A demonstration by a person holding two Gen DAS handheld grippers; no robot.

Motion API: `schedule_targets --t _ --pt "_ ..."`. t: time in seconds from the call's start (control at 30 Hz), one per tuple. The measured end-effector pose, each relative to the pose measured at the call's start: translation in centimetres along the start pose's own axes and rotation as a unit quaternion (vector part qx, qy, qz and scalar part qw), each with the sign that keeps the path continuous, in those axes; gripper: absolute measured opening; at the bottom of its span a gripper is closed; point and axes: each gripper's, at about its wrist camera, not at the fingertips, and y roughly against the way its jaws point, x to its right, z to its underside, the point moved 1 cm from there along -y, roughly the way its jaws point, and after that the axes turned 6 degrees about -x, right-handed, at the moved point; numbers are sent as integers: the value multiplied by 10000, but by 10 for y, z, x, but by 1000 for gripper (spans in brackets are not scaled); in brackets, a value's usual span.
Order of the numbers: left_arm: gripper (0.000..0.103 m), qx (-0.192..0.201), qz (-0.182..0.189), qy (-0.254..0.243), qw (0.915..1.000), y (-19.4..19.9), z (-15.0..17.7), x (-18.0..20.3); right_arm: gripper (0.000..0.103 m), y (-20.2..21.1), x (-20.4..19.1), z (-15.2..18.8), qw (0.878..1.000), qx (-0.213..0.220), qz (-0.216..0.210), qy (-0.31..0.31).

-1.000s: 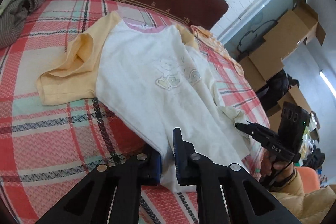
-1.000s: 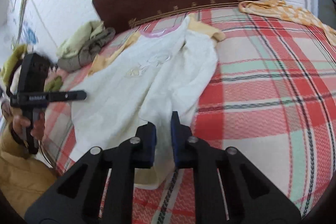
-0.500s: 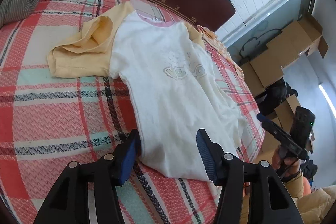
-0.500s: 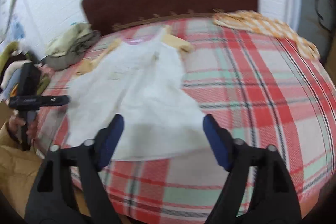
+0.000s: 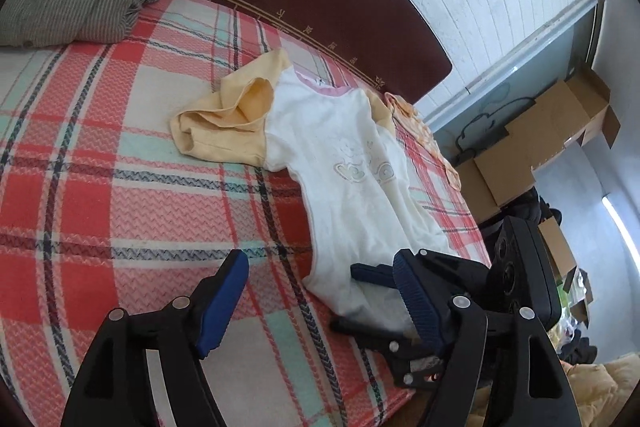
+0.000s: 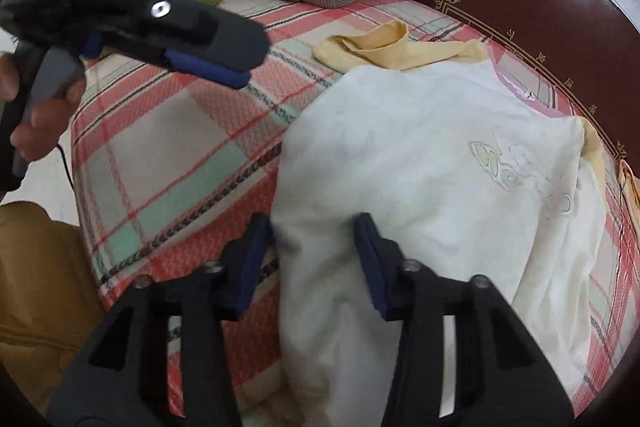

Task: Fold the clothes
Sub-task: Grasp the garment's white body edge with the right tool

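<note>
The left claw (image 5: 320, 303) points downward at a slant, its jaws standing wide apart with nothing between the blue pads (image 5: 222, 301) — they have just been opening. The right claw (image 6: 314, 259) tips down more steeply; its jaws have just been closing and now sit either side of a fold of white shirt (image 6: 420, 167), whether pressing it I cannot tell. A bare hand (image 6: 38, 107) grips the left claw's handle — a tan sleeve (image 6: 36, 287) shows below.

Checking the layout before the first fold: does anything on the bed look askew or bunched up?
Yes. The shirt lies crooked on the plaid blanket; its yellow sleeve is crumpled and doubled over, and the far side is rumpled rather than spread flat.
</note>
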Motion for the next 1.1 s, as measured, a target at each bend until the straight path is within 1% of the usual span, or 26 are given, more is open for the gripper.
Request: schedule_targets --t 0.03,0.07,0.1,0.13,0.17,0.2,0.27,0.33,0.37,0.4,0.5,0.53,0.57,0.63,0.67,0.7,0.73,0.77,0.8,0.83,0.87,0.93,1.0,1.03,1.07,1.1 --pt "78 0 18 26 10000 1 1 -2 17 2 7 -1 9998 -3 -110 -190" --pt "78 -3 41 42 10000 2 1 -3 13 3 14 -3 9990 -6 -220 -379" --pt "78 4 59 52 10000 3 2 -4 12 5 25 -2 9963 32 -518 -681" --pt "78 18 89 52 9999 5 2 -5 10 9 35 -1 9896 135 -959 -1061" --pt "78 40 136 32 9999 8 2 -4 9 14 45 1 9793 240 -1403 -1441" --pt "78 63 183 13 9998 11 2 -3 9 19 54 2 9654 344 -1842 -1815" --pt "78 115 299 -15 9995 18 2 -2 6 32 60 0 9355 750 -2634 -2233" --pt "79 202 406 -54 9990 26 1 -1 6 46 66 -3 8960 1153 -3395 -2619" --pt "82 244 448 -76 9987 30 1 0 6 50 63 -7 8816 1285 -3651 -2702" --pt "83 286 489 -98 9983 33 0 0 6 49 57 -11 8909 1210 -3495 -2636" --pt "84 375 569 -159 9975 41 -1 1 7 44 41 -24 9200 948 -2948 -2404" --pt "84 325 495 -166 9981 38 -1 0 7 42 35 -25 9346 827 -2676 -2193" --pt "84 273 388 -168 9987 34 -1 -1 9 39 31 -25 9478 730 -2376 -1995" --pt "84 167 145 -143 9997 25 0 -4 11 34 18 -23 9745 467 -1593 -1509" --pt "84 123 175 -97 9997 22 1 -7 12 30 10 -22 9853 302 -1169 -1211" --pt "84 93 206 -61 9997 19 1 -9 13 26 3 -22 9930 136 -741 -909" --pt "84 85 241 -38 9997 18 1 -10 14 21 -7 -20 9966 -15 -528 -627" --pt "84 80 262 -27 9996 18 2 -10 20 16 -16 -19 9987 -165 -328 -344" --pt "84 79 260 -37 9996 18 3 -10 30 13 -21 -17 9993 -221 -254 -173" --pt "84 78 258 -47 9996 17 3 -9 59 10 -26 -16 9995 -270 -187 -7" --pt "84 81 252 -52 9996 18 4 -8 73 11 -27 -12 9996 -228 -136 50" --pt "84 95 230 -48 9997 20 6 -8 72 14 -30 -5 9998 -132 -35 150" --pt "84 92 234 -18 9997 21 8 -9 64 17 -32 1 9997 -36 66 251" --pt "84 85 233 -1 9997 21 10 -10 59 13 -30 2 9995 -96 190 253" --pt "84 76 234 14 9997 21 11 -10 57 8 -27 3 9987 -181 353 304" --pt "84 65 237 28 9997 20 12 -11 57 6 -25 2 9984 -151 435 323"
